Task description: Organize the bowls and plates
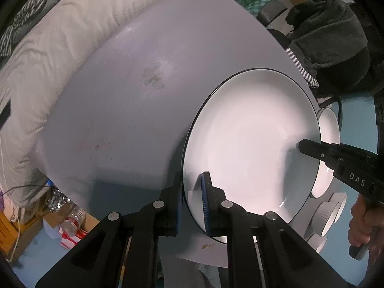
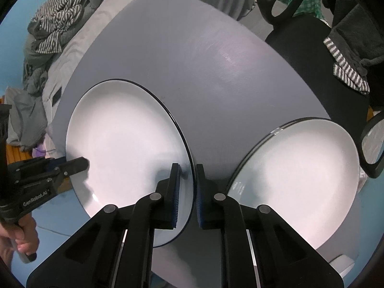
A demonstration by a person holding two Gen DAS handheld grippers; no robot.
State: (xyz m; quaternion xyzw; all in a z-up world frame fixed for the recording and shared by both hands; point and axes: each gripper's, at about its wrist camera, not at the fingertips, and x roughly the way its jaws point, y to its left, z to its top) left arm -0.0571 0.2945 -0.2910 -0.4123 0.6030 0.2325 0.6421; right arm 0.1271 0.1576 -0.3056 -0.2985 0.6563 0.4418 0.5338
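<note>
Both of my black two-finger grippers are pinching opposite rims of the round white glazed plate with a thin dark edge: the left gripper is clamping the near rim, the right gripper the far one. I am judging this the carry step over the smooth grey round table. Next I am needing a level, matched move toward the stacked white plates beside it.

Each wrist fisheye rides just behind its own black fingers, looking steeply down at close range onto the round grey table. Both views share the black-rimmed white plate: 4 o'clock in the left view, 8 o'clock in the right.
</note>
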